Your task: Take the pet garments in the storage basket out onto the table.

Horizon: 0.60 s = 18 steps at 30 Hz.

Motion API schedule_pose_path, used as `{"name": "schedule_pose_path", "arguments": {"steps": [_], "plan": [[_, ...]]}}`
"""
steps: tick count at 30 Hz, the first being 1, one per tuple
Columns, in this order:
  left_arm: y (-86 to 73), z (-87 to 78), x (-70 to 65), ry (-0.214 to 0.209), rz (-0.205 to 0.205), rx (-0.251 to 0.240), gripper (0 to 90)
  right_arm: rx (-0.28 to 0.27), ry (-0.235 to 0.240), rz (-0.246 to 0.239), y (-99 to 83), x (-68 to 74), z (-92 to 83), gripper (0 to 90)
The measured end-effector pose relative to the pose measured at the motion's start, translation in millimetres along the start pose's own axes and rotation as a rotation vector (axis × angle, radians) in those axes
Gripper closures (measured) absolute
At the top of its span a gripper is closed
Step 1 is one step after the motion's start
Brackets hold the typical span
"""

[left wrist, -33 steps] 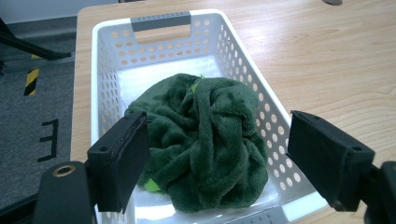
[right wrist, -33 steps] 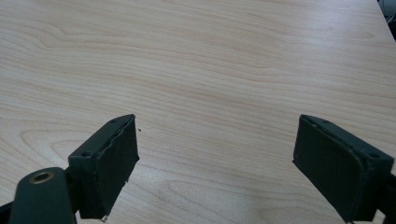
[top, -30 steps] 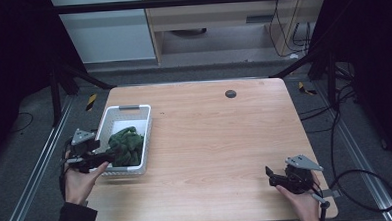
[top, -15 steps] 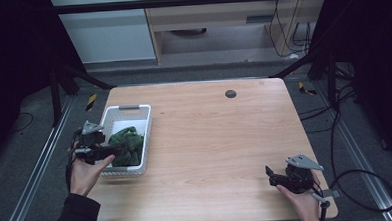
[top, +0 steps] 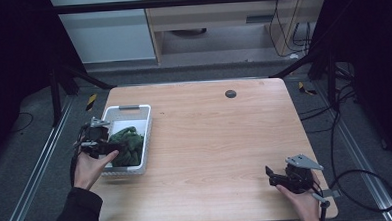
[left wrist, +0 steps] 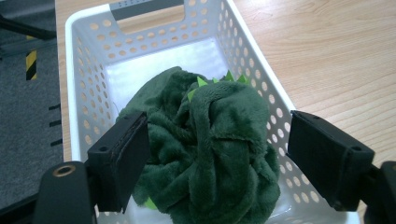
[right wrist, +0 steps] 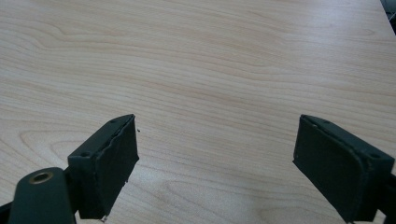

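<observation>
A crumpled dark green plush cloth with light green spikes lies in a white perforated basket at the table's left side. My left gripper hangs open over the basket's near half, its jaws standing wide to either side of the cloth without pressing it. In the left gripper view the left gripper frames the cloth, and the basket wall rises behind. My right gripper rests open near the table's front right corner, with bare wood between the jaws of the right gripper.
A small dark round hole sits in the wooden table near its far edge. Metal frame legs and cables stand on the grey floor around the table, with cabinets behind.
My left gripper has moved away from the near edge, forward along the basket's left side and over the cloth. The right gripper has stayed put.
</observation>
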<state>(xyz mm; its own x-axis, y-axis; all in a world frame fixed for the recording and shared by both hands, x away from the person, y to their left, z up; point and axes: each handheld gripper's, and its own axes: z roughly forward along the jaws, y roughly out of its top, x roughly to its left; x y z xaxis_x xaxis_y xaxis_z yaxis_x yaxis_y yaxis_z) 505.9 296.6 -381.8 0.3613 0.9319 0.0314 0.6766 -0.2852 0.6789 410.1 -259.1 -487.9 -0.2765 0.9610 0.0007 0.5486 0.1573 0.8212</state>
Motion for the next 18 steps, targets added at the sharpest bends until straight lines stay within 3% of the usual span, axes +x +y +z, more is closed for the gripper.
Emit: {"name": "schedule_pose_path", "arguments": {"steps": [18], "plan": [[9.4, 20.9, -4.4, -0.008, 0.009, 0.073, 22.5, 0.019, 0.008, 0.004, -0.2, 0.3, 2.0, 13.6]]}}
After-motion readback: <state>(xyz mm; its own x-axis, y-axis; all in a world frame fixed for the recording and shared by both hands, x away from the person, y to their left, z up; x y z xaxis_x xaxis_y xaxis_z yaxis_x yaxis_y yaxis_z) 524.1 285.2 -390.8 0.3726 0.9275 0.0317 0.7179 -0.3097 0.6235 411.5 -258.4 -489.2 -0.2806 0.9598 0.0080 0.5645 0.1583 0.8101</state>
